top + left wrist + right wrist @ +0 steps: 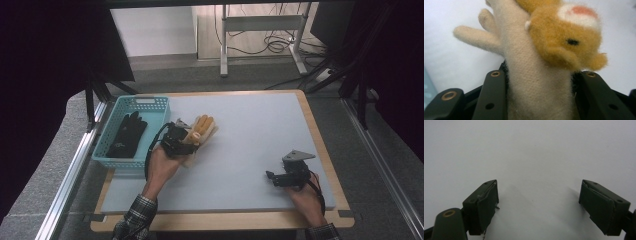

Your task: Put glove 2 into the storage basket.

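Note:
A cream and orange fuzzy glove (pixel 200 132) with an animal face lies at the left of the white table top, just right of the basket. My left gripper (pixel 176 139) is shut on its cream cuff; in the left gripper view both jaws press the glove (pixel 536 75) from either side. A black glove (pixel 126 135) lies inside the light blue basket (pixel 114 159). My right gripper (pixel 272 177) rests low at the front right of the table, open, with nothing but white surface between its fingers (pixel 486 205).
The white table top (pixel 250 140) sits on a wooden board with a rim at the right and front. The basket stands at the left edge. Metal rails run along both sides. A desk frame and cables stand on the floor beyond.

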Demonstrator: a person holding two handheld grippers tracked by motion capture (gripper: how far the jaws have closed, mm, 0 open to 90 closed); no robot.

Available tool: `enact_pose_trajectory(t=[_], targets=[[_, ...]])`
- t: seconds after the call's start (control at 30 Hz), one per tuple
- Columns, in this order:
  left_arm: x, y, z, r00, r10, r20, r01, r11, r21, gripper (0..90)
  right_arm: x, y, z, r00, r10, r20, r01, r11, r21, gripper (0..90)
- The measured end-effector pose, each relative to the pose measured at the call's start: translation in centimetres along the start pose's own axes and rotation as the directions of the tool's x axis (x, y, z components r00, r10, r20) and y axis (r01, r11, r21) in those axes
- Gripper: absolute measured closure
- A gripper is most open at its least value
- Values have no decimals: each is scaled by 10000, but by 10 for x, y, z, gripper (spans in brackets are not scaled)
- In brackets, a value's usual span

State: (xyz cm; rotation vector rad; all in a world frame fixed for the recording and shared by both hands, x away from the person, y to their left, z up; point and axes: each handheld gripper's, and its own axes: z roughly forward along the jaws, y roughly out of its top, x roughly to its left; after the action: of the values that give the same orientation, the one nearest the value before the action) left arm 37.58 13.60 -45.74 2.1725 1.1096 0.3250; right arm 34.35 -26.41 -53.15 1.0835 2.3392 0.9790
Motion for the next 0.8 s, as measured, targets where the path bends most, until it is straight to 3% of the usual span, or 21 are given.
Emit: enact_pose_trajectory(t=[0.37,0.8], targets=[[19,2,-14,9989,-241,-406,238,9997,-67,580,0,0,0,10000,2,2,-2,10000,-4,153],[45,0,-29,9918,-768,-1026,749,9969,-227,579,0,0,0,10000,-4,-3,4,10000,-3,153]])
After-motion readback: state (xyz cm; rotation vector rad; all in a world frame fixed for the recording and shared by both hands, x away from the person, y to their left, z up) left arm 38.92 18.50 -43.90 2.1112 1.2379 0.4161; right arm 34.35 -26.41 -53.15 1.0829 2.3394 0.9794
